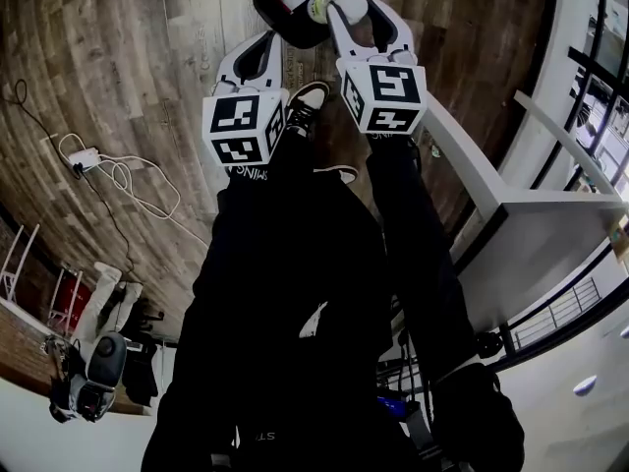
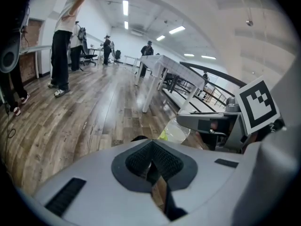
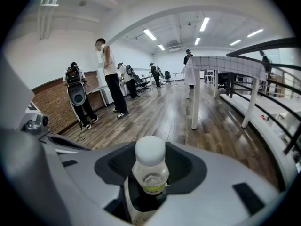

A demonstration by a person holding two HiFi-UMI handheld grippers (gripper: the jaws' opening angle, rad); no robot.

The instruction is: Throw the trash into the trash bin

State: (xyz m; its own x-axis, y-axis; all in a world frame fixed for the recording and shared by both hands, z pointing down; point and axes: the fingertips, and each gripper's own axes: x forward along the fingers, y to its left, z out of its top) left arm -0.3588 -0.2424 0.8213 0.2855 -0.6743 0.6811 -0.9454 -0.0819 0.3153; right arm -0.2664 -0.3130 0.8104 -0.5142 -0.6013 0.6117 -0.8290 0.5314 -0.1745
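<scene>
My right gripper (image 1: 339, 10) is shut on a clear plastic bottle (image 1: 324, 6) with a white cap and a yellow-green label. In the head view it holds the bottle over the black trash bin (image 1: 285, 20) at the top, which has something white inside. In the right gripper view the bottle (image 3: 149, 171) stands cap up between the dark pads of the right gripper (image 3: 149, 178). My left gripper (image 1: 263, 49) sits just left of the bin with its jaws shut and nothing in them. In its own view the left gripper (image 2: 153, 166) sees the bottle (image 2: 176, 132) ahead to the right.
A white table (image 1: 536, 214) stands at the right beside a black railing. A white cable and power strip (image 1: 84, 160) lie on the wood floor at left. The person's shoe (image 1: 307, 101) is under the grippers. Several people (image 3: 110, 74) stand far off.
</scene>
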